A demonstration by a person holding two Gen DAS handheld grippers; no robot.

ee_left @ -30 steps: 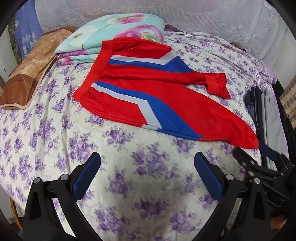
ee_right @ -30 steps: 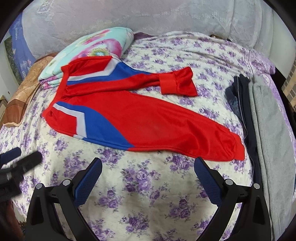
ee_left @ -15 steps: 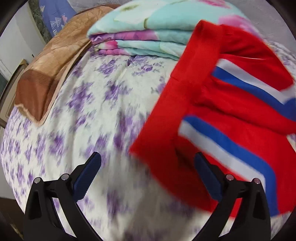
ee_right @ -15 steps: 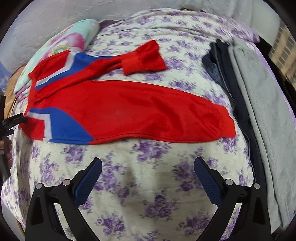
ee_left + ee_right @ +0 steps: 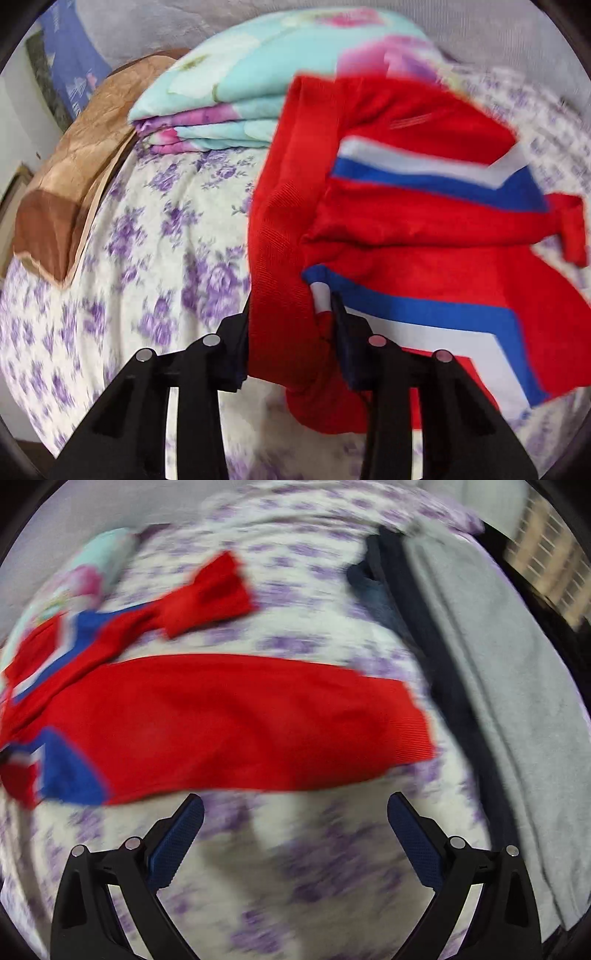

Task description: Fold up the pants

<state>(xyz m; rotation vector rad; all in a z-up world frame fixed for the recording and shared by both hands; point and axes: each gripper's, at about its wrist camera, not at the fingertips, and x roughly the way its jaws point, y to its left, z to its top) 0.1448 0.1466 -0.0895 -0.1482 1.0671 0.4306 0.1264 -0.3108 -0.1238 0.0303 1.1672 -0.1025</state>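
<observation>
left gripper (image 5: 291, 332) has its jaws clamped on the waistband corner of the red pants (image 5: 424, 236), the ribbed band bunched up between the fingers at the near edge of the left wrist view. the pants lie across the bed (image 5: 155, 258) with its purple-flowered sheet, waist end to the left, legs running off to the right. blue and white stripes cross the hip on both legs (the picture is a bit smeared here, so the finer folds are hard to read). the far leg is doubled back on itself, its cuff (image 5: 218, 590) lying on the sheet. behind the waistband sits a folded turquoise floral quilt (image 5: 258, 74), and the top of the waist rests against it. to the far left, a brown pillow (image 5: 74, 184) lies at the edge of the bed.

over to the right gripper (image 5: 295, 830): jaws wide apart, nothing between them, hanging just near of the long near leg. that leg's hem (image 5: 413, 723) ends to the right, close to a strip of dark clothing (image 5: 406, 602) and a grey garment (image 5: 498, 664) laid along the right side of the bed. whether the hem touches the dark strip, the blur won't let me say.
</observation>
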